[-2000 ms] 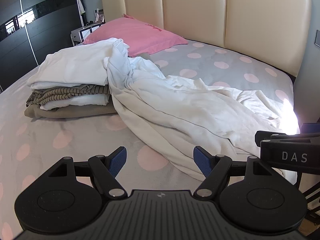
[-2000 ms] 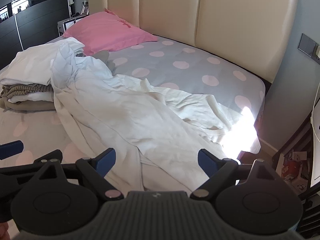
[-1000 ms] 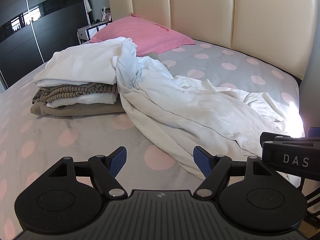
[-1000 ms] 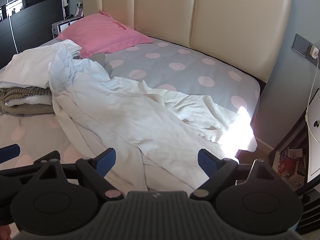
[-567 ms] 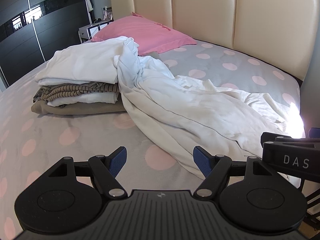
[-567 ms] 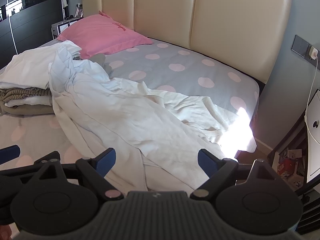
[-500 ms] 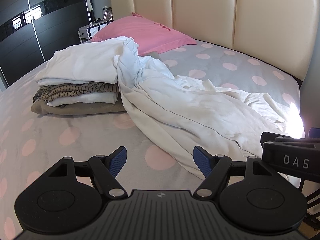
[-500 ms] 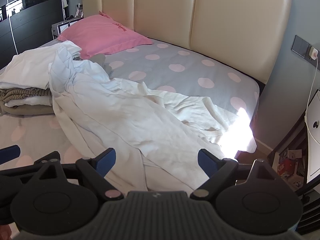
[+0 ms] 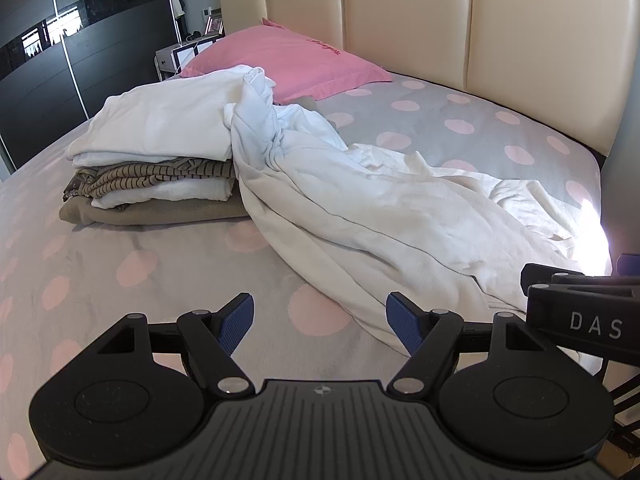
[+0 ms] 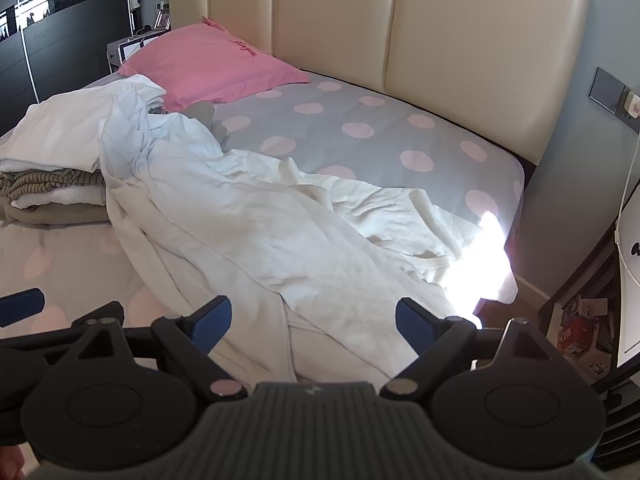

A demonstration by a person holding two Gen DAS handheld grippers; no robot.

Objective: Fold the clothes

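Observation:
A crumpled white garment (image 9: pixel 380 216) (image 10: pixel 280 240) lies unfolded across the bed, from the stack down to the near right corner. A stack of folded clothes (image 9: pixel 160 168) (image 10: pixel 52 184), white, striped and tan, sits to its left; the garment's upper end drapes against it. My left gripper (image 9: pixel 320 326) hovers open above the polka-dot sheet just short of the garment's near edge. My right gripper (image 10: pixel 310 324) hangs open over the garment's lower hem. Nothing is between either pair of fingers.
A pink pillow (image 9: pixel 296 64) rests against the cream headboard (image 9: pixel 440 20). The grey polka-dot sheet (image 9: pixel 120 264) is bare at the near left. A dark wardrobe (image 9: pixel 60 60) stands left. Shelving with clutter (image 10: pixel 588 320) and a wall socket (image 10: pixel 612 92) are beside the bed's right edge.
Both views have drawn back and lifted slightly over the last two seconds, then held still. The garment and stack lie as before; both grippers stayed open.

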